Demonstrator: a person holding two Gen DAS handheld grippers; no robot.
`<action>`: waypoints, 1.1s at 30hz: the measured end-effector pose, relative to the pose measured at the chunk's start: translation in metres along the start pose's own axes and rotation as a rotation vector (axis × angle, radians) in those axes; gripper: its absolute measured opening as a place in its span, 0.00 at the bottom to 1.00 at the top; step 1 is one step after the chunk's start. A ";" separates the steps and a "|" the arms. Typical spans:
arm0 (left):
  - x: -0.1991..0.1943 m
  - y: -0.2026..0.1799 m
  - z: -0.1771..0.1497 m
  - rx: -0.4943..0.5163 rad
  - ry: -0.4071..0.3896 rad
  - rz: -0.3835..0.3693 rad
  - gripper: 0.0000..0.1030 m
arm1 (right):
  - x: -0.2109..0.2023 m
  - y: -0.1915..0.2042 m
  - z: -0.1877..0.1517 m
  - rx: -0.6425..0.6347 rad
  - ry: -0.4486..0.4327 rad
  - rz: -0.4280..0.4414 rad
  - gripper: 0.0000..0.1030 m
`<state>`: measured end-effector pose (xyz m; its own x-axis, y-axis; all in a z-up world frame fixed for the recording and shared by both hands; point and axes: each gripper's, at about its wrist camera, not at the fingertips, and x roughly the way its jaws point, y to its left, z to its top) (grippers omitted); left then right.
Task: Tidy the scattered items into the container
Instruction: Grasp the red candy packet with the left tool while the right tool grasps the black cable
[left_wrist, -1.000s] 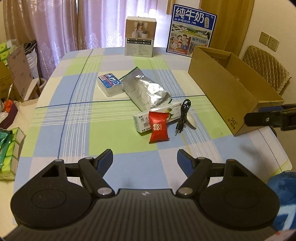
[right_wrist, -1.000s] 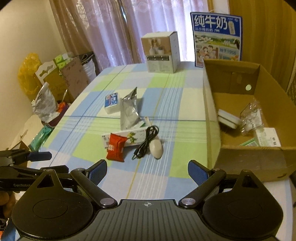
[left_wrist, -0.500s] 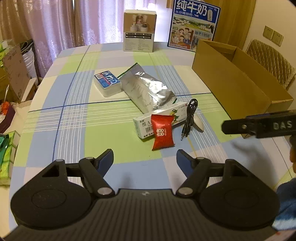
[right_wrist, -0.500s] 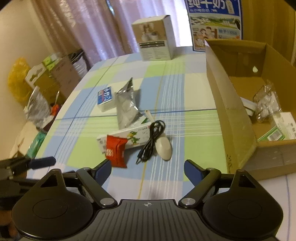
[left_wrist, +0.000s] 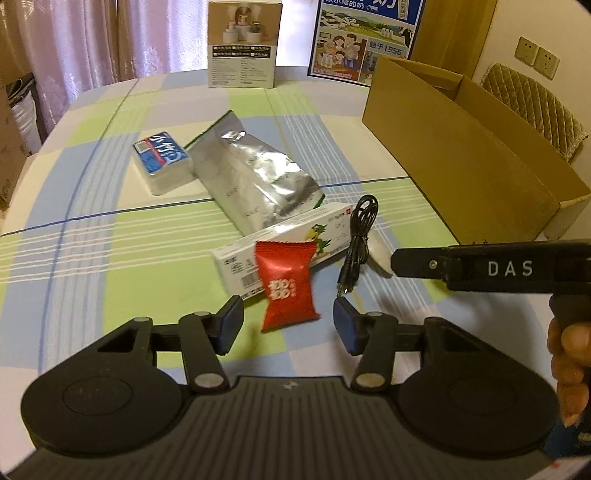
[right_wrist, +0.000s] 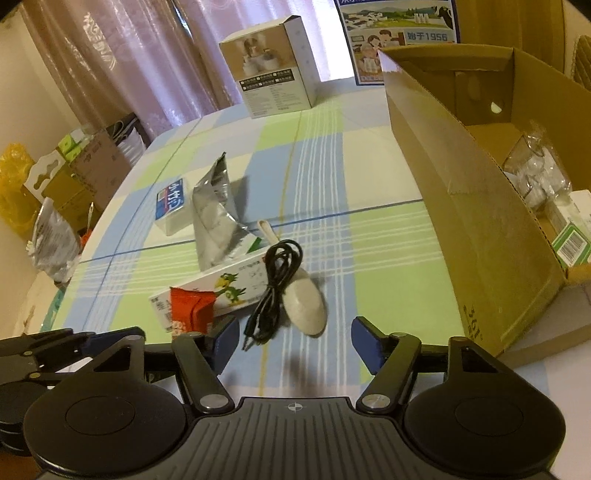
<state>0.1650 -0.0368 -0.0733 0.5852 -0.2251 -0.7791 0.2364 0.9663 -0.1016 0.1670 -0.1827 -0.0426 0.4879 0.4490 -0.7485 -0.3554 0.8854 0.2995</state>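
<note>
Scattered on the checked tablecloth lie a red snack packet (left_wrist: 286, 284), a long white box with a green bird (left_wrist: 280, 243), a black cable (left_wrist: 360, 236), a white spoon (right_wrist: 304, 302), a silver foil bag (left_wrist: 251, 184) and a blue-topped tissue pack (left_wrist: 162, 160). The brown cardboard box (right_wrist: 461, 206) stands at the right with a few items inside. My left gripper (left_wrist: 288, 323) hovers over the red packet's near end, its jaws closing, pads clear of it. My right gripper (right_wrist: 291, 341) sits just before the cable (right_wrist: 273, 291) and spoon, jaws closing with nothing pressed between them.
A white product box (left_wrist: 242, 44) and a blue milk carton poster (left_wrist: 364, 37) stand at the table's far edge. A padded chair (left_wrist: 532, 107) is behind the cardboard box. Bags and cartons (right_wrist: 55, 192) crowd the floor at the left. The other gripper's finger (left_wrist: 480, 267) crosses the left wrist view.
Both grippers have come down and forward toward the pile of items. Both sets of jaws have narrowed. The items have not moved.
</note>
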 end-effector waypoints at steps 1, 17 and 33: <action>0.003 -0.001 0.000 -0.004 -0.003 -0.001 0.43 | 0.001 -0.001 0.000 0.003 -0.002 -0.001 0.61; 0.029 0.000 0.002 0.020 -0.009 0.017 0.35 | 0.017 -0.007 0.004 0.015 0.005 0.008 0.58; 0.025 0.021 -0.002 -0.056 -0.037 0.053 0.24 | 0.036 0.009 0.007 -0.002 0.047 0.096 0.36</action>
<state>0.1829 -0.0215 -0.0965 0.6244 -0.1770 -0.7608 0.1614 0.9822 -0.0961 0.1871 -0.1578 -0.0631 0.4140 0.5254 -0.7433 -0.4004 0.8385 0.3697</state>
